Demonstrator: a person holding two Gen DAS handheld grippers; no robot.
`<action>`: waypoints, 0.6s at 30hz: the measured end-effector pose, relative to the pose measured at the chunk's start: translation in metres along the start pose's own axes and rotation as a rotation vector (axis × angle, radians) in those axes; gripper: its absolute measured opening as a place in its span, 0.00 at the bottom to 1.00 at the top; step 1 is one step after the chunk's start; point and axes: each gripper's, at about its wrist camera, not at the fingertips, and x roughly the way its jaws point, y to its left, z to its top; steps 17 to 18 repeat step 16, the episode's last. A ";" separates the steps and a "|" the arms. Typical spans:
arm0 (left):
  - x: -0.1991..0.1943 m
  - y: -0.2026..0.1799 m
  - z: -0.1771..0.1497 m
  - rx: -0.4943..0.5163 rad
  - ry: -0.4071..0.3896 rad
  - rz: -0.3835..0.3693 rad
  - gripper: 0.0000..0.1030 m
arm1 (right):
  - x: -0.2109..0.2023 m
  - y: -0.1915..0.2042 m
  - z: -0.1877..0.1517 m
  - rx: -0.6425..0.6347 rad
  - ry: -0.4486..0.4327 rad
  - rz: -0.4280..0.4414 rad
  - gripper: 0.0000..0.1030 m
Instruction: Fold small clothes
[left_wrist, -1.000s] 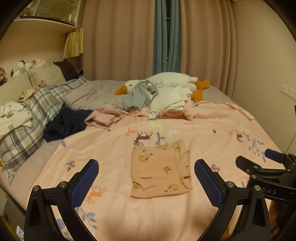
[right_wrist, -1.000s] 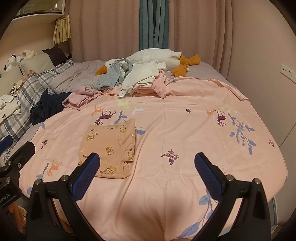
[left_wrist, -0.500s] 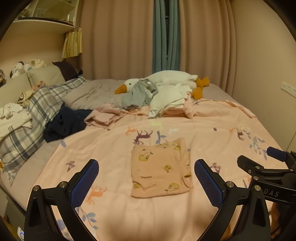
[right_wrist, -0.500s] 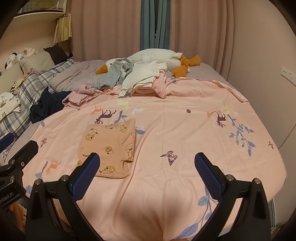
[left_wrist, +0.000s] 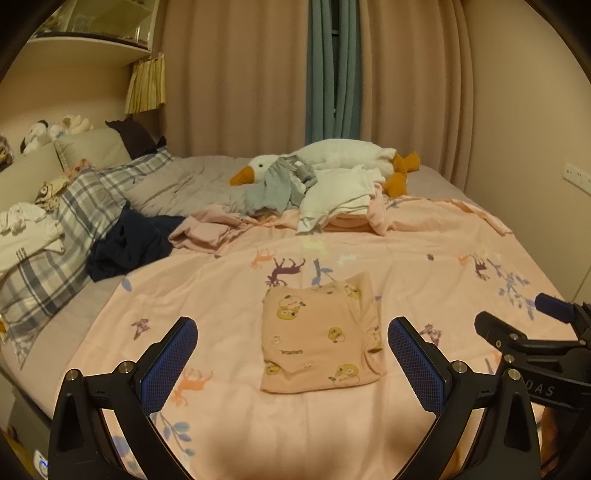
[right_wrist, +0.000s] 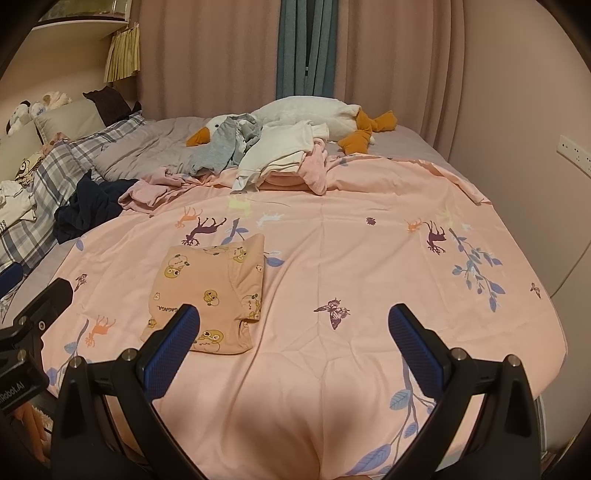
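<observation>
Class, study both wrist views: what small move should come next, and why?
Probably reach toward the unfolded heap by the plush goose for another garment. The peach printed garment already lies folded flat on the pink sheet, and both the left gripper and right gripper are open and empty.

both cams drifted a bit: folded garment (left_wrist: 320, 336) sits slightly lower in left view, higher in right view

Dim warm indoor light is tinting both views orange-pink. Fisheye distortion is bending the edges; black vignette is filling the corners. A soft shadow is blurring the near bedsheet (right_wrist: 325, 417).
</observation>
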 end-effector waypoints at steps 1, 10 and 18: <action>0.001 0.001 0.000 0.000 0.003 0.000 0.99 | 0.000 0.000 0.000 -0.003 -0.001 0.000 0.99; 0.001 0.003 0.002 -0.007 0.008 0.007 0.99 | 0.000 0.003 -0.002 -0.010 0.000 -0.008 0.99; 0.001 0.001 0.003 -0.007 0.016 0.004 0.99 | -0.001 0.002 -0.002 -0.012 0.000 -0.011 0.99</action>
